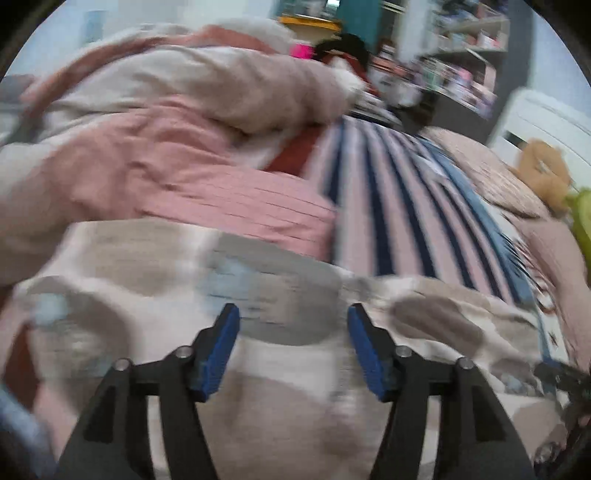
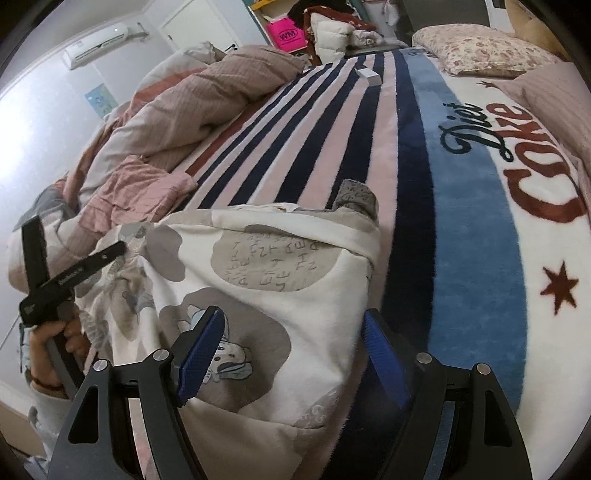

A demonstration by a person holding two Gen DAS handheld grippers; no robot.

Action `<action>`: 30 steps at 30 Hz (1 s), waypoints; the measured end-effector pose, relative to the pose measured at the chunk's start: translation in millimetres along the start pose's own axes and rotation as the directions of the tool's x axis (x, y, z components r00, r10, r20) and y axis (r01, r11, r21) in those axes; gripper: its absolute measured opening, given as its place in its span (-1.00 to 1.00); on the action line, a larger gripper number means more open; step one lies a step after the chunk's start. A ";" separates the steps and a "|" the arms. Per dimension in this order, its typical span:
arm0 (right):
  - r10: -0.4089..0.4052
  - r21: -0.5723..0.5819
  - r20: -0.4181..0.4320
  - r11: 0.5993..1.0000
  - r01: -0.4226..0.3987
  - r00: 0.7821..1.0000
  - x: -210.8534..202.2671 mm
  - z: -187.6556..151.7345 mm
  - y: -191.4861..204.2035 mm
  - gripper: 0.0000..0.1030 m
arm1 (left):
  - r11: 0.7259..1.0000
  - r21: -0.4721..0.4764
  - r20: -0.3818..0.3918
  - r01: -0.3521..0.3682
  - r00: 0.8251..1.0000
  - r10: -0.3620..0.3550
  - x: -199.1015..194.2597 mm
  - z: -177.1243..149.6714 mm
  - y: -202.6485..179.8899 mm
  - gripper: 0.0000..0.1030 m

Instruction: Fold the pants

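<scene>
Pants (image 2: 266, 258) beneath both parted hand-held grippers

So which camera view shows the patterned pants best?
The right wrist view: the pants are sharp there, lying folded on the striped blanket, print readable. The left wrist view shows them blurred and cropped.

A bed is filling most of the room, a striped blanket (image 2: 332, 122) in pink, white and navy lying across it. Beyond the blanket's far left edge, a crumpled pinkish duvet (image 2: 192, 99) is piling up against a pale wall, where an air conditioner (image 2: 98, 44) is hanging high beside a white door (image 2: 195, 27). At the blanket's far right end a floral pillow (image 2: 476, 51) is resting. Past the blanket's far edge, cluttered shelves (image 1: 461, 62) are standing, blurred.
</scene>
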State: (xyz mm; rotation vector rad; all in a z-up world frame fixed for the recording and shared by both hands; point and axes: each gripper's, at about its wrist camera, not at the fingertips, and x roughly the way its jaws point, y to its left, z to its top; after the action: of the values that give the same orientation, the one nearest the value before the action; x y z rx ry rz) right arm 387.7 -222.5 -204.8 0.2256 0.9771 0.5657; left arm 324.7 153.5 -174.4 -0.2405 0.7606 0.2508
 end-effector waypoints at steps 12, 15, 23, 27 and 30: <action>-0.010 -0.005 0.001 1.000 0.010 1.000 0.9 -0.3 1.8 0.42 | 0.920 -0.279 -0.043 -0.276 0.960 0.275 -17.2 -14.1 110.8 0.57; -0.010 -0.003 -0.001 1.000 0.010 1.000 1.6 -0.2 2.3 0.42 | 0.900 -0.324 -0.087 -0.293 0.956 0.280 -10.1 -20.9 128.6 0.66; -0.005 0.001 0.000 1.000 0.005 1.000 2.5 0.1 3.3 0.42 | 0.913 -0.334 -0.130 -0.233 0.971 0.200 11.7 -30.7 128.4 0.70; 0.003 0.008 0.001 1.000 -0.003 1.000 2.5 0.2 3.9 0.42 | 0.935 -0.293 -0.115 -0.201 0.978 0.174 14.9 -29.9 116.8 -0.22; 0.008 0.012 0.005 1.000 -0.008 1.000 1.5 0.0 3.7 0.42 | 0.946 -0.310 -0.062 -0.093 0.995 0.078 7.0 -25.7 111.0 -0.74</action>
State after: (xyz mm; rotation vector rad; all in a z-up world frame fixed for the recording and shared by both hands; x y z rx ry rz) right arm 387.1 -218.6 -204.3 0.2413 0.9755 0.5668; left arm 278.8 251.4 -211.0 -0.5159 0.7791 0.4503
